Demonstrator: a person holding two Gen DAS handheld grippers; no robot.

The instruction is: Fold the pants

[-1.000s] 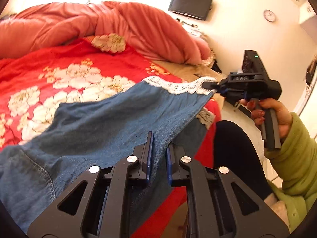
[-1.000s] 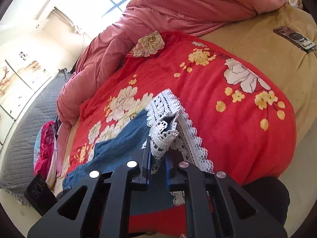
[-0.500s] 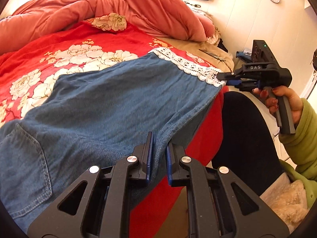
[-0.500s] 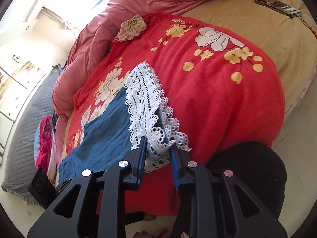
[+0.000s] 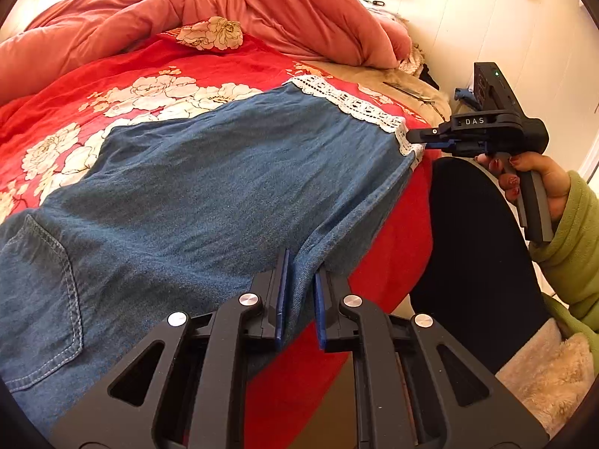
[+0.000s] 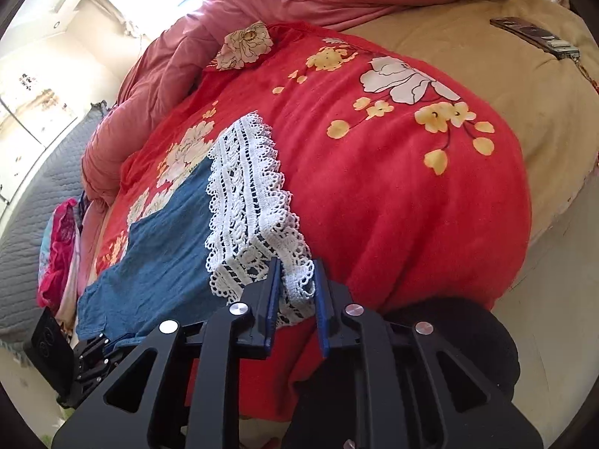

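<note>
The blue denim pants [image 5: 224, 187] lie spread flat on the red floral blanket [image 5: 112, 75], with their white lace hem [image 5: 348, 103] at the far right. My left gripper [image 5: 301, 265] is shut on the near denim edge at the bed's side. In the right wrist view the lace hem [image 6: 247, 202] runs down between the parted jaws of my right gripper [image 6: 295, 273], and it lies loose there, not pinched. From the left wrist view, the right gripper [image 5: 415, 138] sits at the lace corner, held by a hand in a green sleeve.
A bunched pink duvet [image 5: 224, 0] fills the far side of the bed. A remote control [image 6: 535, 37] lies on the tan sheet [image 6: 486, 56]. The person's black-clad leg [image 5: 468, 243] stands against the bed edge. My left gripper [image 6: 93, 351] shows at the lower left.
Both grippers have sunk toward the bed, and the pants went from hanging stretched to lying flat. The right jaws parted and let go of the lace hem.
</note>
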